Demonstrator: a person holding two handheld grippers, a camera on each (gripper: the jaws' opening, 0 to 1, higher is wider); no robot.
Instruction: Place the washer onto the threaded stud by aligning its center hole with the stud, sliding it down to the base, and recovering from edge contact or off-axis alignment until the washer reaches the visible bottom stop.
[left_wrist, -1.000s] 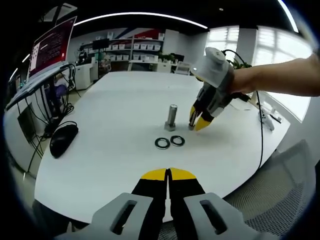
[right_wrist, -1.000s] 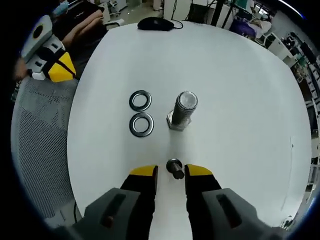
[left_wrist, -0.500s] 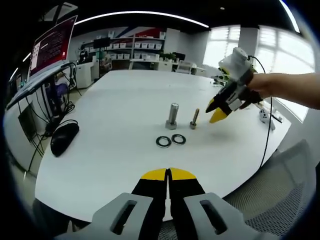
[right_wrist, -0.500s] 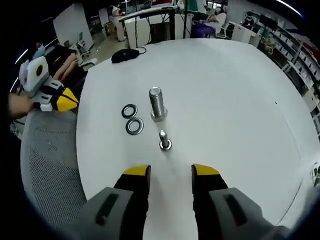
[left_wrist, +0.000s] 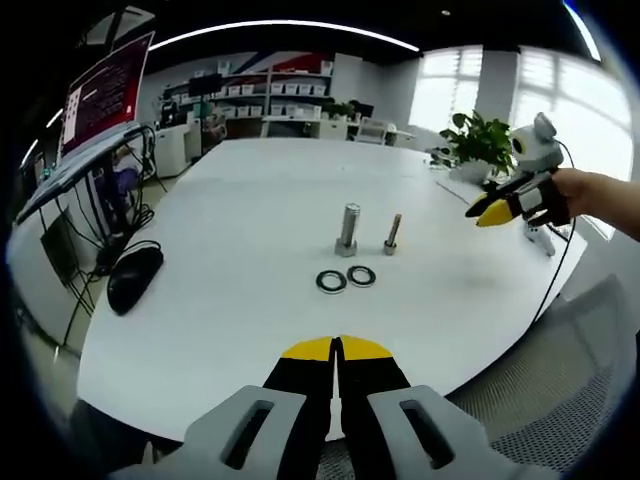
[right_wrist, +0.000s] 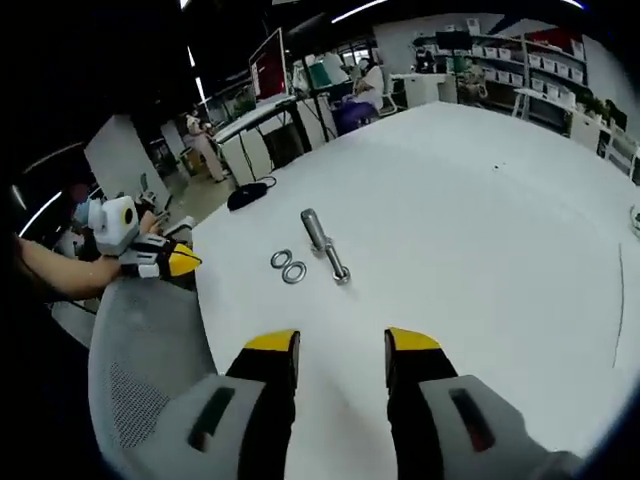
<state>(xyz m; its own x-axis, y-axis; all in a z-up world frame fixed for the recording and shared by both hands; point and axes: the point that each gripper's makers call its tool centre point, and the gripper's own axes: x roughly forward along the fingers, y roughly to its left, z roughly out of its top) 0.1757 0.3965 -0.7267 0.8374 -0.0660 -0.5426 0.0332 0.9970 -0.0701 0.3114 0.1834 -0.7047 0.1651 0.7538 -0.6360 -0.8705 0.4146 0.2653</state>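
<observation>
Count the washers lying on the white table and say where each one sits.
2. One washer lies flat in front of the large bolt; the other washer touches it, nearer the thin stud. Neither is threaded on. None seems hidden.

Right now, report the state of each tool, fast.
Left tool: shut, holding nothing, short of the white table.
Right tool: open, empty, held away from the table.

**Your two handheld grippers: grey bodies, yellow tips**

Your left gripper (left_wrist: 337, 352) has pale grey moulded jaw arms with slotted openings, black inner jaws and yellow-capped tips. Your right gripper (right_wrist: 341, 345) matches: grey slotted arms, black jaws, yellow caps. A dark cable (left_wrist: 556, 272) trails from it below your bare hand (left_wrist: 585, 190).
</observation>
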